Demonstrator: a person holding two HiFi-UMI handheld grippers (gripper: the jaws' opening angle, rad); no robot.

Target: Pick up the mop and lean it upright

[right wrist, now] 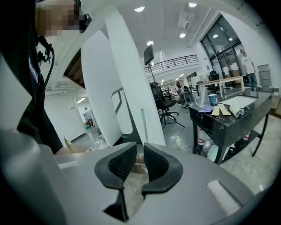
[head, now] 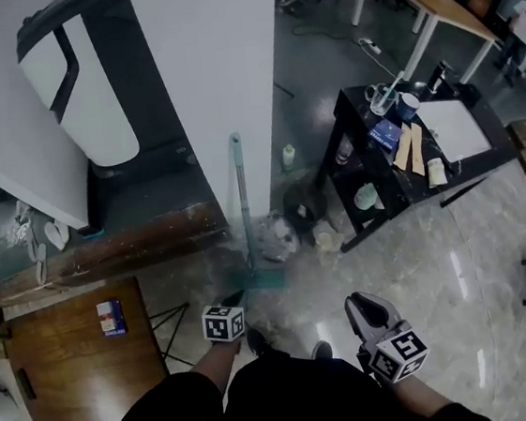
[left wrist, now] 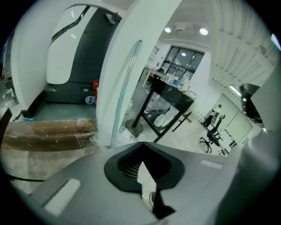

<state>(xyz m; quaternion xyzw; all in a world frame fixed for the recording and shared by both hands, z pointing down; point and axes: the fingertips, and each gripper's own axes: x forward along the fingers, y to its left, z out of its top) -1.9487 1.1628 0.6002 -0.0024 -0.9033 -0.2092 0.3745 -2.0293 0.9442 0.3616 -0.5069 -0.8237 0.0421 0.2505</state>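
The mop stands upright, its pale teal handle (head: 240, 189) leaning against the white pillar (head: 220, 78) and its teal head (head: 263, 278) on the floor. In the left gripper view the handle (left wrist: 127, 83) runs up the pillar ahead of the jaws; in the right gripper view the handle (right wrist: 142, 119) shows farther off. My left gripper (head: 236, 300) hangs just short of the mop head, apart from it, shut with nothing in it (left wrist: 141, 146). My right gripper (head: 361, 305) is lower right, away from the mop; its pads stand a narrow gap apart and hold nothing (right wrist: 139, 151).
A black table (head: 500, 157) with cups, papers and bottles on its shelves stands right of the pillar. A floor-cleaning machine (head: 80, 94) is at the left, behind a brown ledge (head: 107, 251). A wooden table (head: 73, 368) is near my left. Bags and a bottle (head: 288, 157) crowd the pillar's foot.
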